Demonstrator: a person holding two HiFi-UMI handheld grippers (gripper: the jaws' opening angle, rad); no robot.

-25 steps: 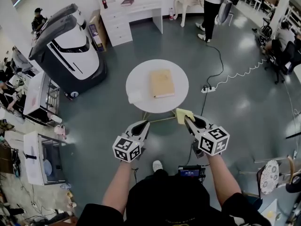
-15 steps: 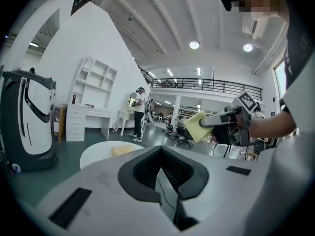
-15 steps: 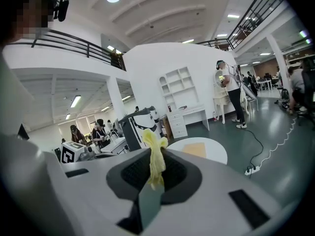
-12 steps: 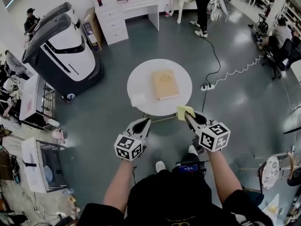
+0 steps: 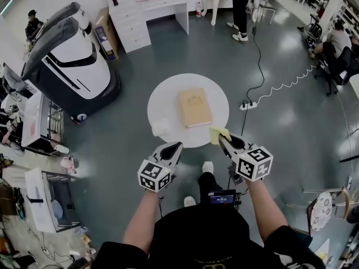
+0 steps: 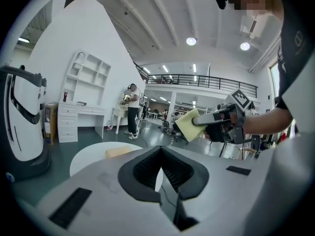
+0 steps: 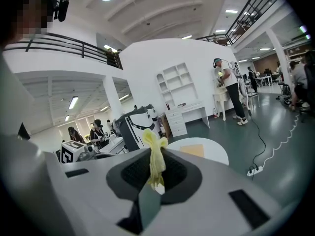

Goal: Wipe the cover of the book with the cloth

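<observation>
A tan book lies flat on the round white table ahead of me; it also shows small in the left gripper view and the right gripper view. My right gripper is shut on a yellow cloth, held in the air over the table's near right edge. In the right gripper view the cloth stands bunched between the closed jaws. My left gripper hangs shut and empty just short of the table's near edge. From the left gripper view I see the right gripper holding the cloth.
A small white folded thing lies at the table's near left edge. A large black-and-white machine stands to the left, a white desk behind it. A power strip and cable lie on the floor at right. People stand at the back.
The table and book have drawn a little nearer in the view. Both grippers keep their pose, the right one still holding the cloth. My foot has stepped forward below.
</observation>
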